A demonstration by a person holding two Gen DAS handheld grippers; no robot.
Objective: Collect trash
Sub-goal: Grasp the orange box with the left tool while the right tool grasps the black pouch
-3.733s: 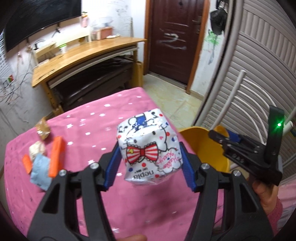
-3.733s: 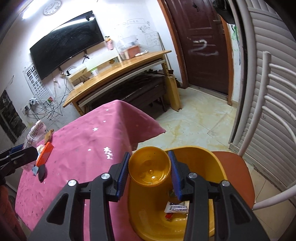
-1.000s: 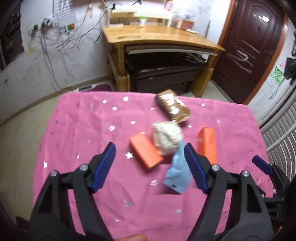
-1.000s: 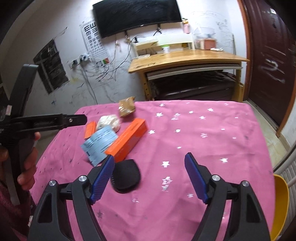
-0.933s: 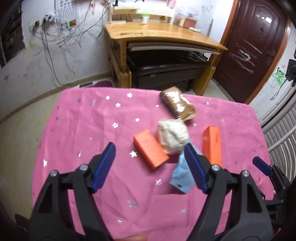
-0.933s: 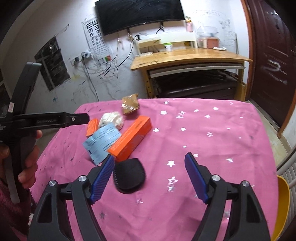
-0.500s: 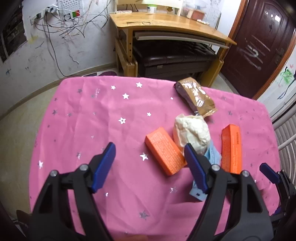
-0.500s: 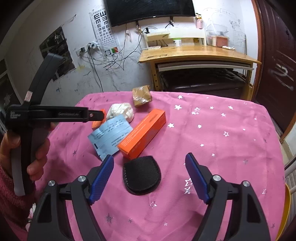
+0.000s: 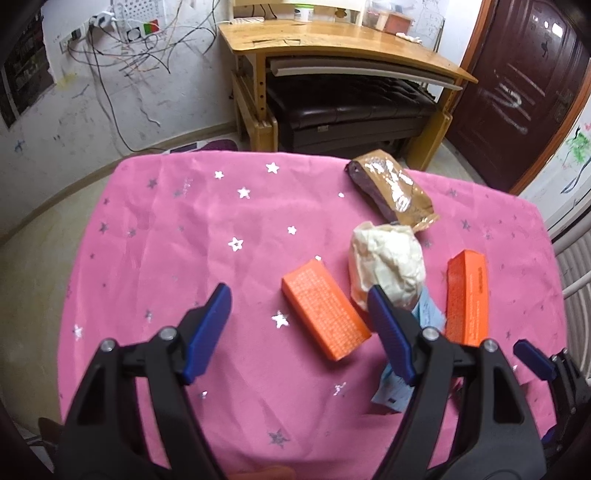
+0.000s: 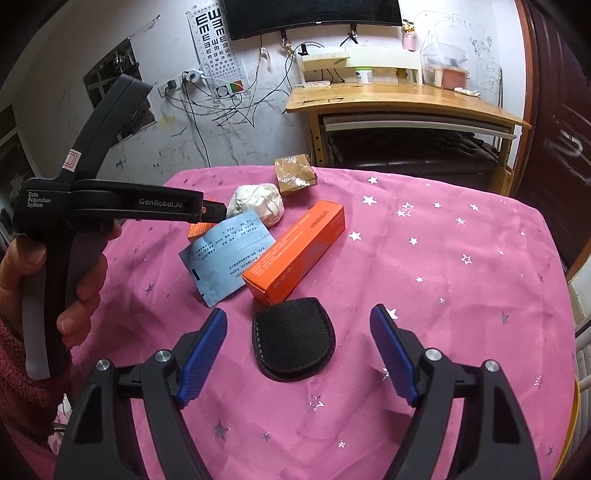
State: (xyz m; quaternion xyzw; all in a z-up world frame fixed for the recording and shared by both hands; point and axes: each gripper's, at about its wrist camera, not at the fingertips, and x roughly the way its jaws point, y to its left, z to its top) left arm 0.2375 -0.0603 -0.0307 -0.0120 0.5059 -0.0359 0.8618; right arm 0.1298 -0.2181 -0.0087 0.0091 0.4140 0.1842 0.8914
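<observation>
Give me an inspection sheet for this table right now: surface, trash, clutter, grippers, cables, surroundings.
Surface: pink star cloth covers the table.
Trash: brown wrapper; white wad partly on the blue slip; short orange box; long orange box. All loose.
Clutter: black mesh pad near the long orange box.
Grippers: left hand-held gripper open above the short orange box; right hand-held gripper open around the pad, touching nothing.
Cables: tangled wires on the wall, none on the table.
Surroundings: wooden desk, dark door, screen.
</observation>
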